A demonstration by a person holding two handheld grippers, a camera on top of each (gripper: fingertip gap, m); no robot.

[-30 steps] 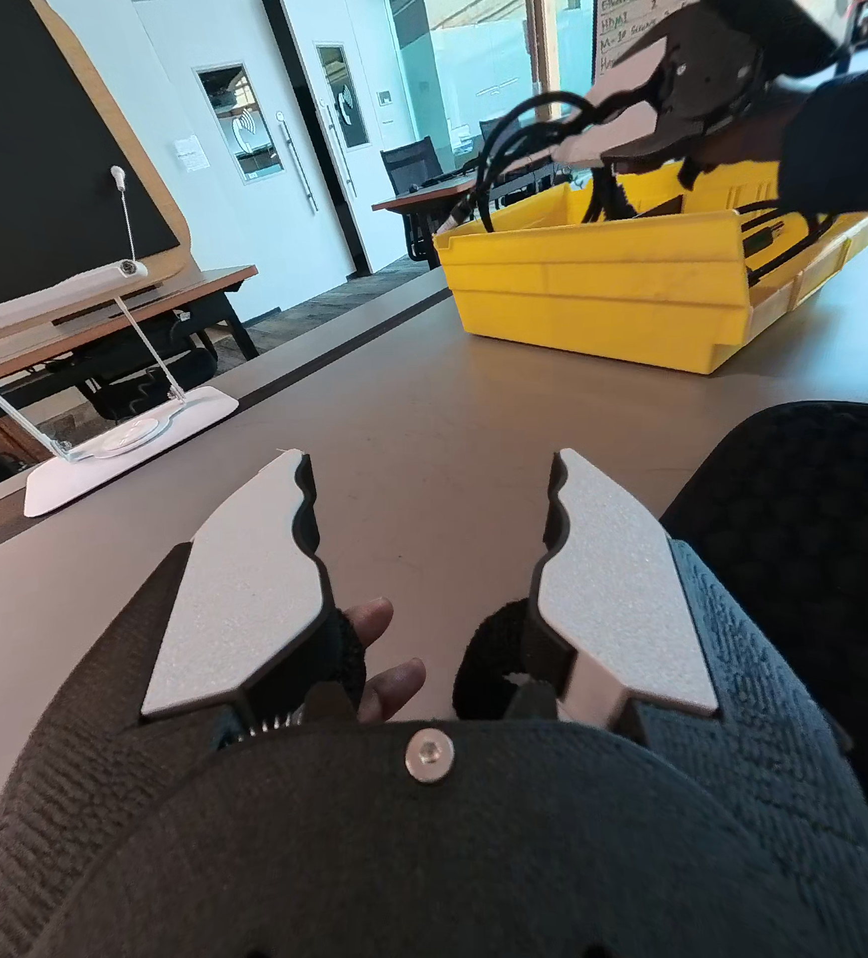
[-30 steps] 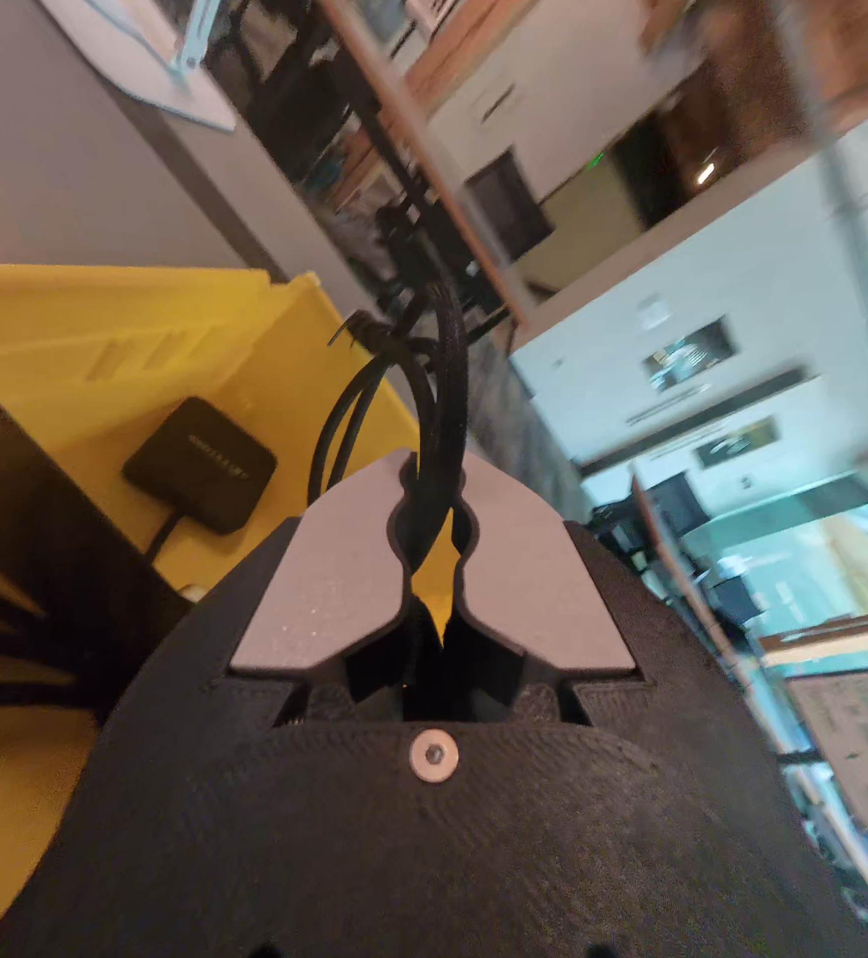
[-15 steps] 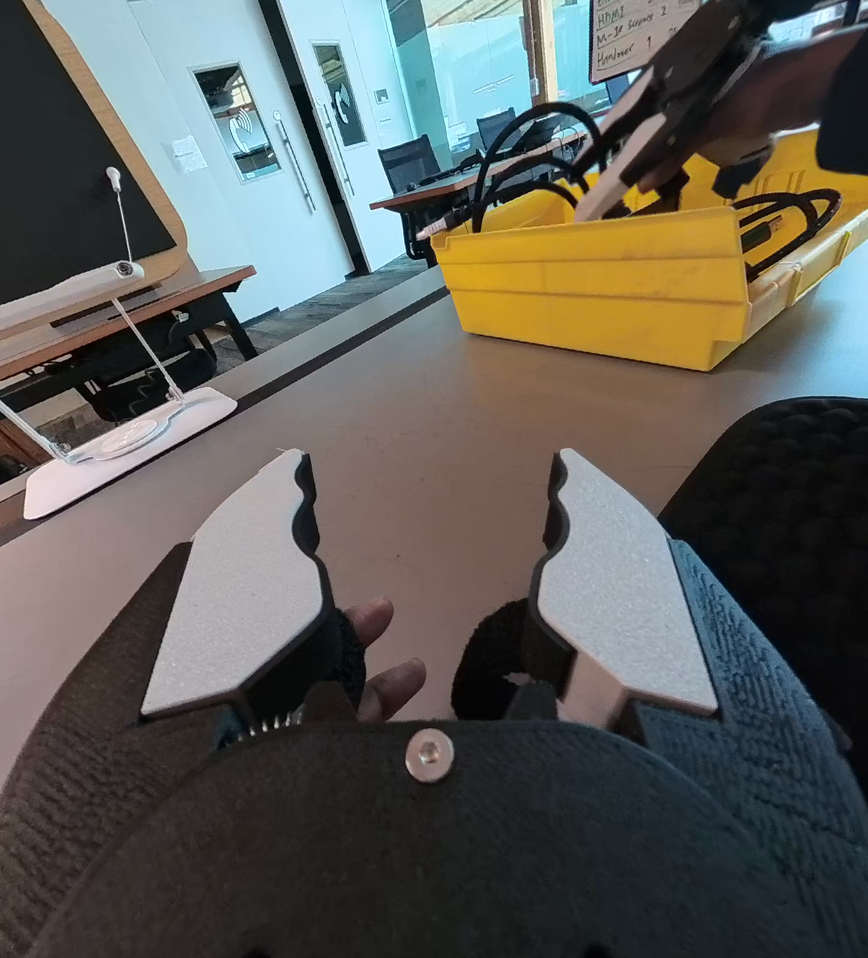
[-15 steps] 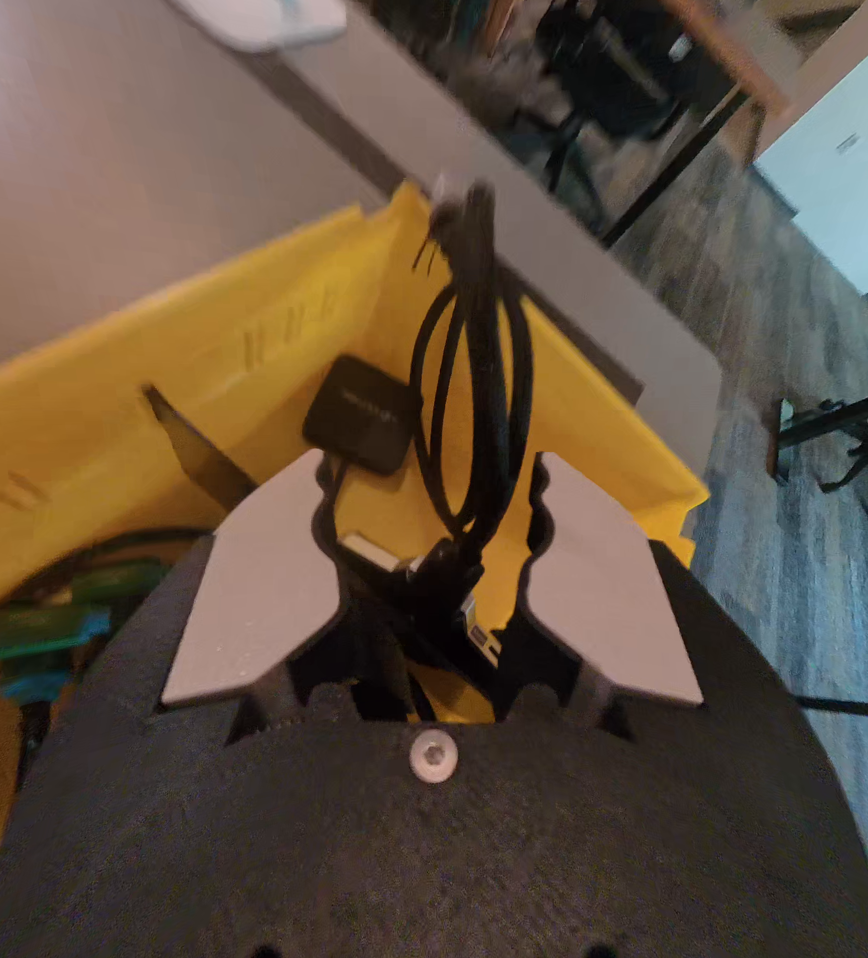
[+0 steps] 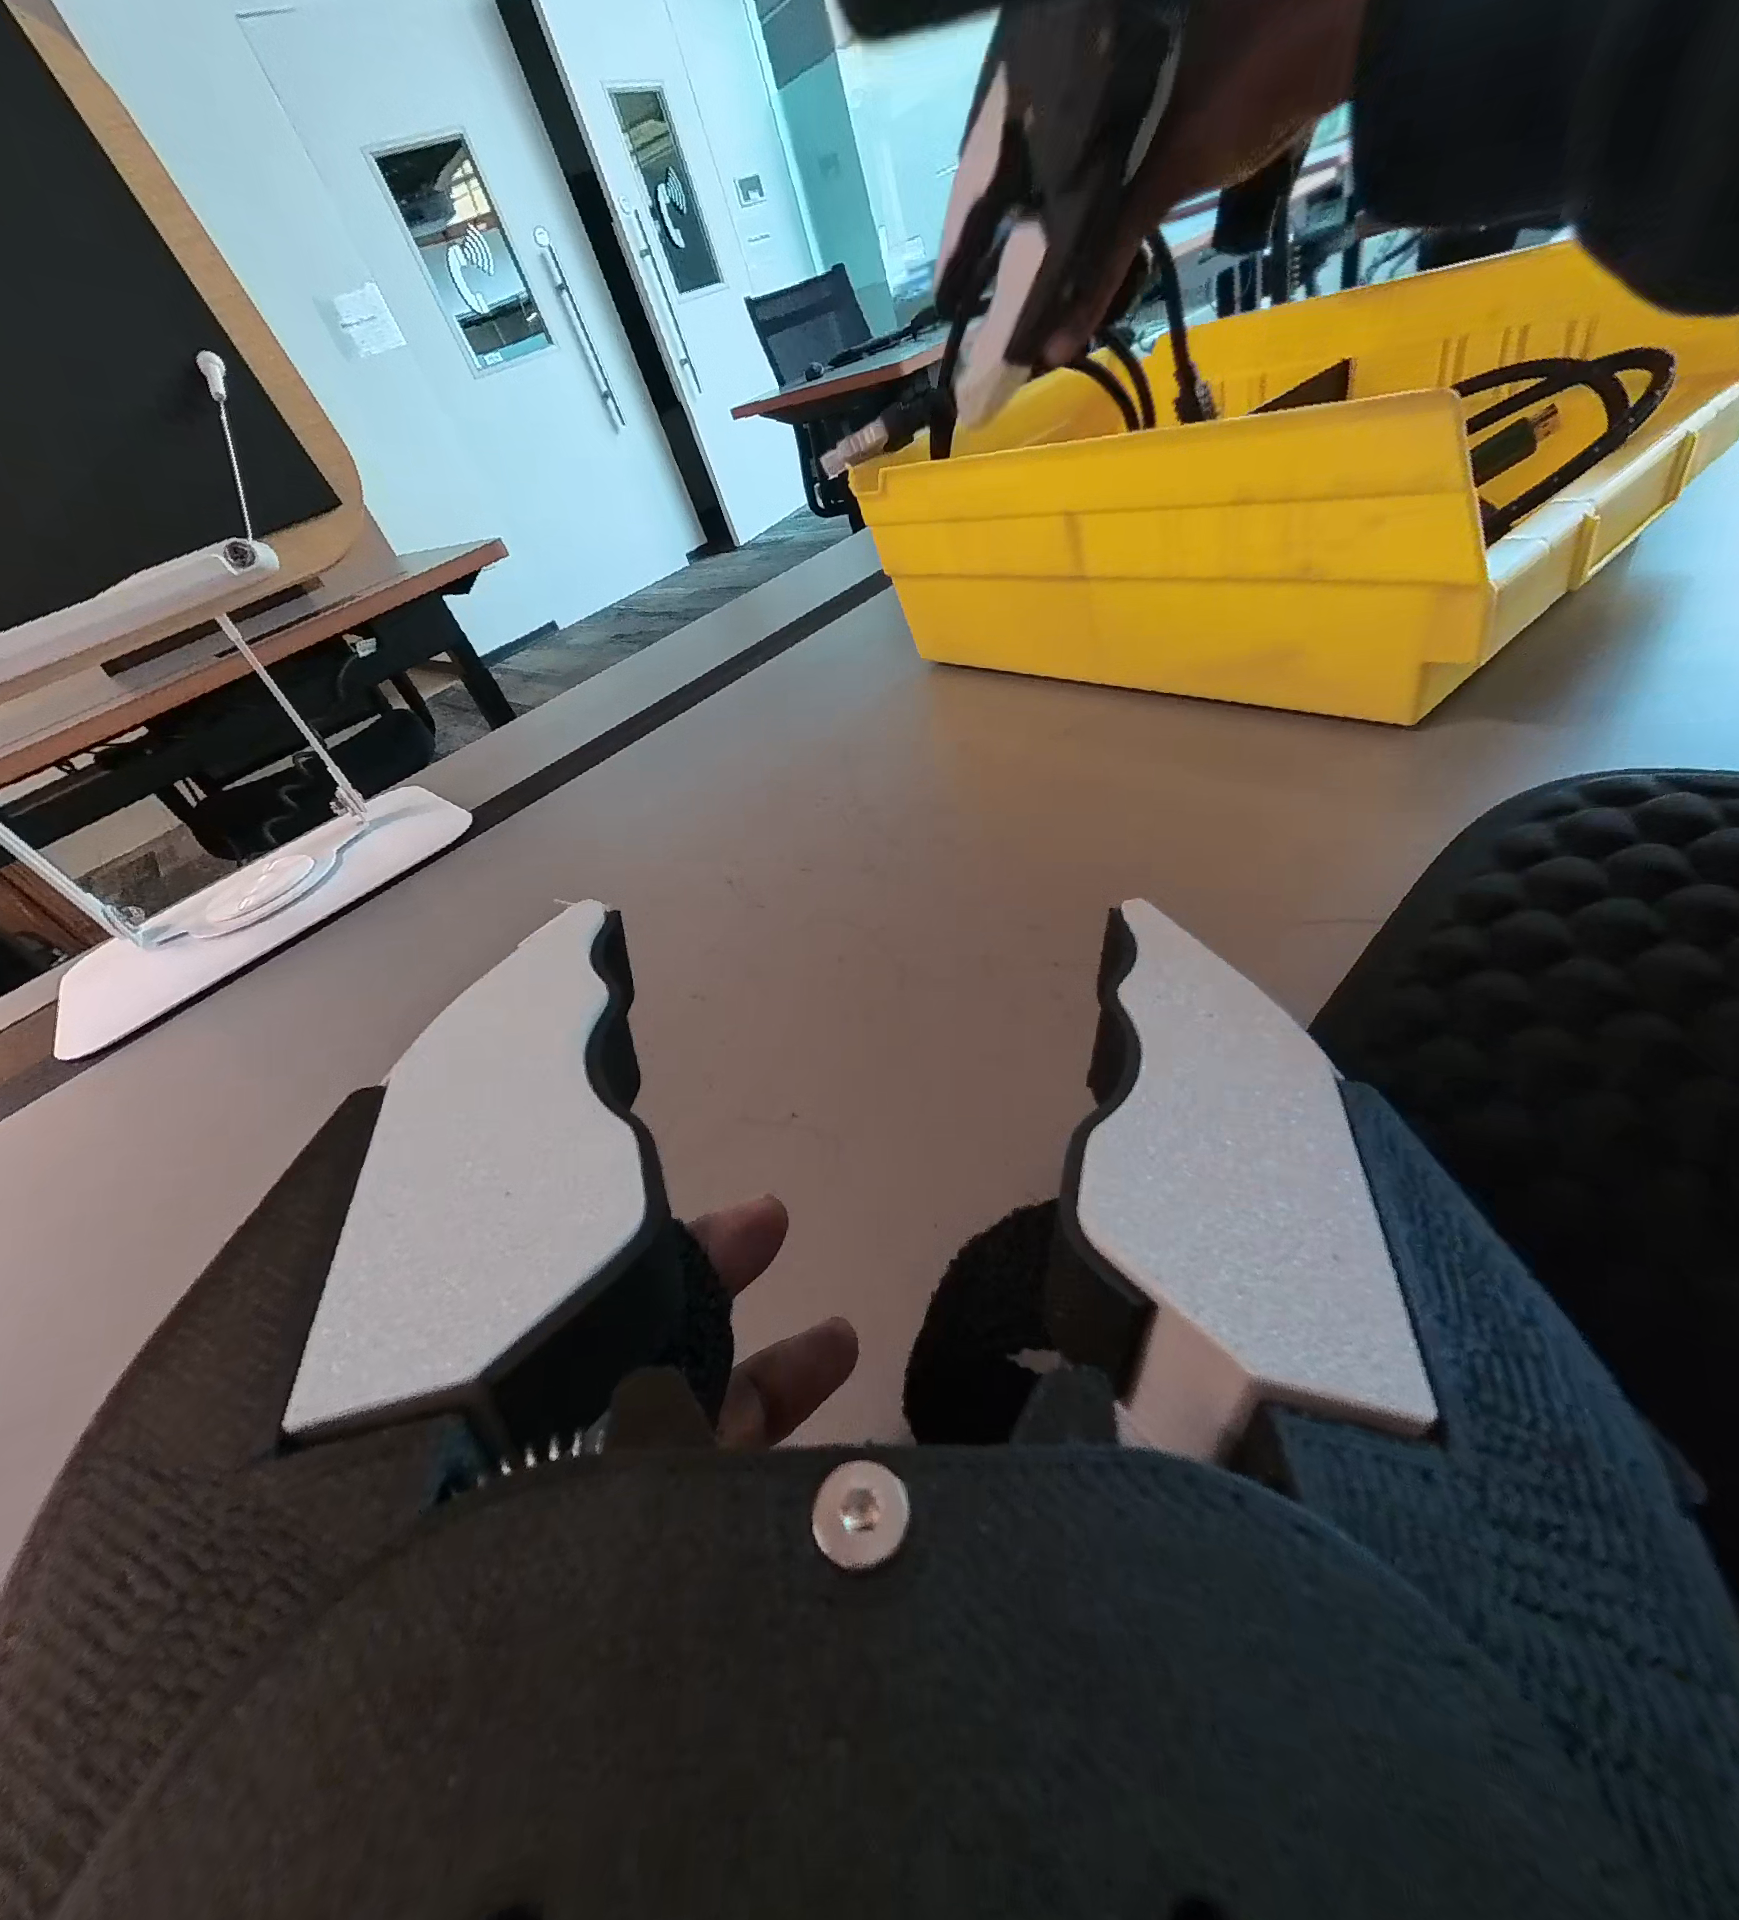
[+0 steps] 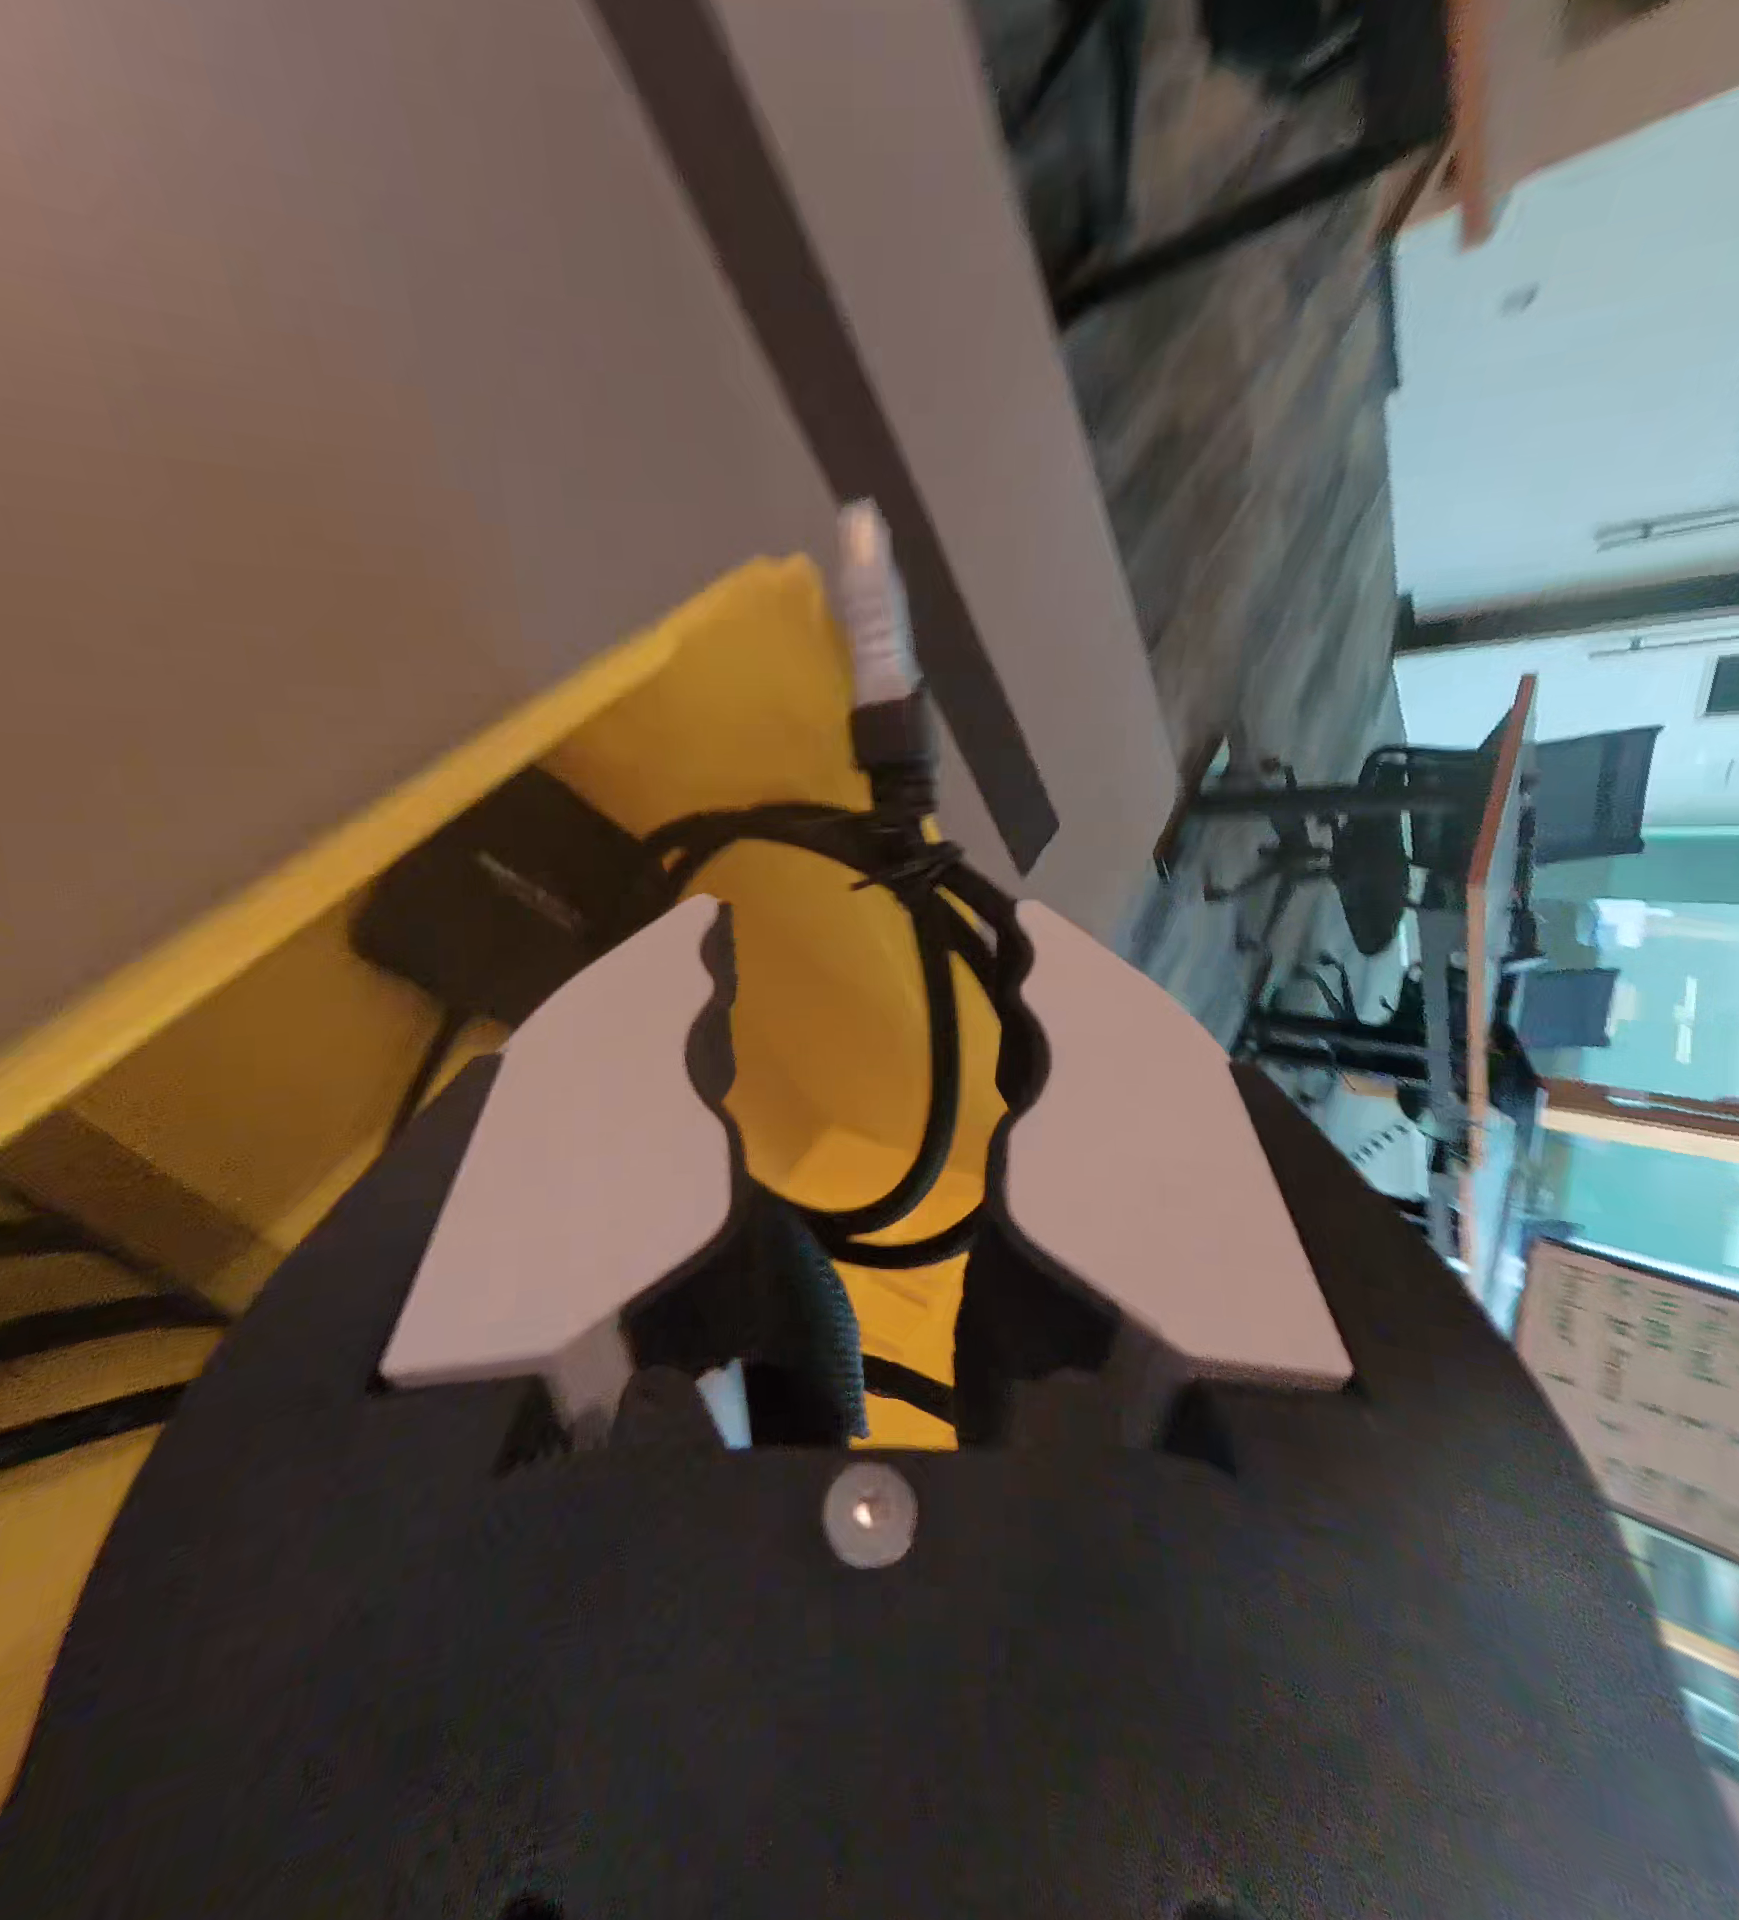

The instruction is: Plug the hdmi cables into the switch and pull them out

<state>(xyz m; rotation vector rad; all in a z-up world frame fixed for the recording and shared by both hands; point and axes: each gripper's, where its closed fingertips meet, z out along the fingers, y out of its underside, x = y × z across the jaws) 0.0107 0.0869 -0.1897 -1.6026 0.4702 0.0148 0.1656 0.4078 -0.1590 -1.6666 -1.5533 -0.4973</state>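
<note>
My left gripper [image 5: 865,930] is open and empty, low over the grey table [image 5: 844,831]. My right gripper [image 6: 867,920] is open over the far corner of the yellow bin [image 6: 169,1039]. A coiled black HDMI cable [image 6: 906,852] with a silver plug [image 6: 875,623] lies in that corner, its loop between my right fingers and against the right one. The black switch [image 6: 501,904] lies in the bin beside it. The left wrist view shows the right gripper [image 5: 1041,260] above the bin [image 5: 1208,561], with more black cables [image 5: 1592,395] in the bin's other end.
A black padded cushion [image 5: 1623,1091] lies on the table right of my left gripper. A white stand with a thin arm [image 5: 252,914] sits at the table's left edge. Desks, chairs and doors stand beyond the table.
My right gripper, shut on the coiled cable a second ago, has opened and the coil has dropped into the bin's corner. It has swung over the bin. My left gripper has not moved.
</note>
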